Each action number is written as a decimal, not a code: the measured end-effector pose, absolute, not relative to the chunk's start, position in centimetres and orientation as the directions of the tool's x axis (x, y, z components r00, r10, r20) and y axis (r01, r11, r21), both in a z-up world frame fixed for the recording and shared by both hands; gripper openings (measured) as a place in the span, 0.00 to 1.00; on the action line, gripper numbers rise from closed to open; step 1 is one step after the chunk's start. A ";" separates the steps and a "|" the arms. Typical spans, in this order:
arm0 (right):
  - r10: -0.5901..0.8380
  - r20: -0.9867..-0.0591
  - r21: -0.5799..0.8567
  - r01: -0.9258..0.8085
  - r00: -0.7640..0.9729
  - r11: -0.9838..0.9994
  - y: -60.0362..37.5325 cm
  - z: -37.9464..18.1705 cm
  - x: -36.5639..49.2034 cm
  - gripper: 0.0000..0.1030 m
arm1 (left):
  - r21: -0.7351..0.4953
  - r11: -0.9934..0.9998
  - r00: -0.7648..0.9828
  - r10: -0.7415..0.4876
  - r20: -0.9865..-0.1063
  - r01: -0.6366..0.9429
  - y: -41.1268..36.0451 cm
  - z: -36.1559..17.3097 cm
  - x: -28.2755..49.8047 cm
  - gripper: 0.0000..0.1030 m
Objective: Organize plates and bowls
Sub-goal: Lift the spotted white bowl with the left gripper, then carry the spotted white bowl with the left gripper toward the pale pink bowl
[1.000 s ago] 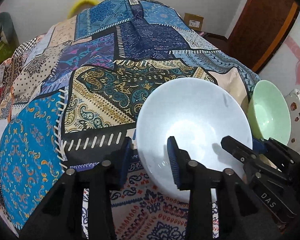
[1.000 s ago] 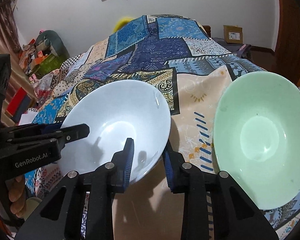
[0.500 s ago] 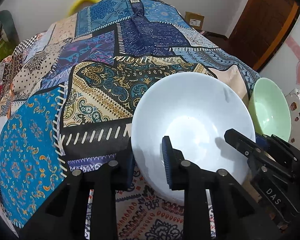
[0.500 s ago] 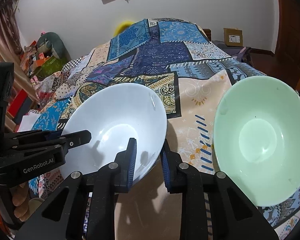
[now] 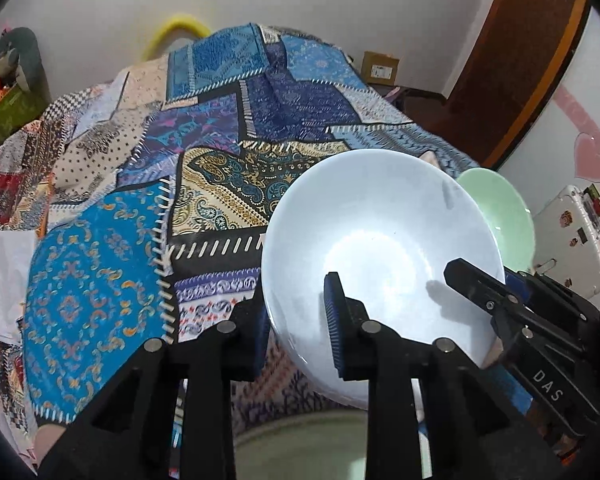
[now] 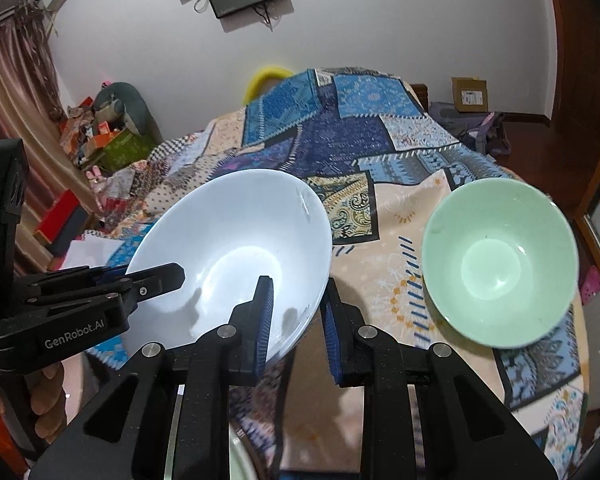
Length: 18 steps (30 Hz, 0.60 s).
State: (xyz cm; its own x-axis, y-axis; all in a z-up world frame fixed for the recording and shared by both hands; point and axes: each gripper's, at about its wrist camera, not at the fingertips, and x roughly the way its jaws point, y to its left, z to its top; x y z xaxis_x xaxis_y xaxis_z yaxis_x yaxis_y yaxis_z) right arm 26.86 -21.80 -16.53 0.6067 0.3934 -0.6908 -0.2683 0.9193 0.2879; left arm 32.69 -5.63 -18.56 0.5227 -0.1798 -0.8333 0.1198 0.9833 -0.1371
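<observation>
White bowl [image 5: 380, 240] gripped on opposite rim sections by both tongs, raised and tilted above the bed [image 5: 100, 280].

The white bowl is round, smooth and glossy, with a bright highlight in its well. The left tongs [image 5: 298, 316] clamp its near-left rim, one ribbed blue pad inside, the other outside and mostly hidden by the wall. The right tongs [image 6: 296, 316] clamp its near-right rim likewise. To the right of the white bowl, a pale green bowl [image 6: 500, 260], also glossy, rests upright on the bed's patchwork quilt, well apart; in the left wrist view the white bowl hides most of it. Below the white bowl, a pale curved rim [image 5: 308, 448] is cut off by the frame; what it is cannot be told.
</observation>
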 end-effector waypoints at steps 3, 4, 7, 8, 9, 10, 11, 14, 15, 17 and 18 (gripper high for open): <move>0.395 -0.683 0.284 -0.275 0.614 0.918 -21.5 -15.8 25.9 0.21 | -0.151 0.981 0.536 -0.193 -0.822 0.122 -5.3 -16.9 30.9 0.24; 0.397 -0.681 0.285 -0.277 0.616 0.918 -21.4 -15.5 25.5 0.21 | -0.150 0.981 0.542 -0.193 -0.818 0.122 -5.2 -16.6 30.4 0.24; 0.402 -0.673 0.283 -0.285 0.620 0.916 -21.0 -14.9 24.5 0.21 | -0.146 0.982 0.562 -0.190 -0.805 0.123 -4.9 -15.2 28.7 0.24; 0.405 -0.671 0.284 -0.289 0.621 0.914 -20.8 -14.7 24.2 0.21 | -0.146 0.982 0.569 -0.190 -0.800 0.124 -4.8 -14.7 28.0 0.24; 0.409 -0.669 0.285 -0.293 0.621 0.913 -20.7 -14.5 23.9 0.21 | -0.146 0.982 0.573 -0.190 -0.797 0.123 -4.6 -14.4 27.5 0.24; 0.413 -0.666 0.287 -0.297 0.621 0.911 -20.4 -14.3 23.5 0.21 | -0.146 0.982 0.578 -0.189 -0.794 0.120 -4.4 -14.1 26.9 0.24; 0.416 -0.664 0.288 -0.301 0.622 0.909 -20.2 -14.2 23.3 0.21 | -0.147 0.982 0.582 -0.188 -0.791 0.117 -4.3 -13.8 26.4 0.24; 0.428 -0.653 0.297 -0.309 0.625 0.904 -19.8 -13.9 22.3 0.21 | -0.150 0.983 0.592 -0.185 -0.784 0.108 -3.6 -13.1 24.9 0.24; 0.434 -0.649 0.303 -0.311 0.625 0.901 -19.7 -13.8 22.1 0.21 | -0.150 0.983 0.596 -0.184 -0.782 0.106 -3.3 -12.9 24.5 0.24; 0.446 -0.642 0.314 -0.317 0.623 0.895 -19.4 -13.7 21.6 0.21 | -0.150 0.984 0.601 -0.180 -0.778 0.101 -2.8 -12.5 23.5 0.24; 0.451 -0.640 0.316 -0.322 0.622 0.892 -19.1 -13.7 21.2 0.21 | -0.151 0.984 0.604 -0.179 -0.777 0.098 -2.5 -12.4 23.0 0.24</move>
State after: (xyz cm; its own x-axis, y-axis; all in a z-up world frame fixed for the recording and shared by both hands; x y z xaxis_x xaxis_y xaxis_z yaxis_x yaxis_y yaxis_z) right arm 21.23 -19.11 -13.67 0.6225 0.4511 -0.6395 -0.3218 0.8924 0.3163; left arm 23.04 -2.49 -12.39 0.6039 -0.1793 -0.7766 0.0984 0.9837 -0.1506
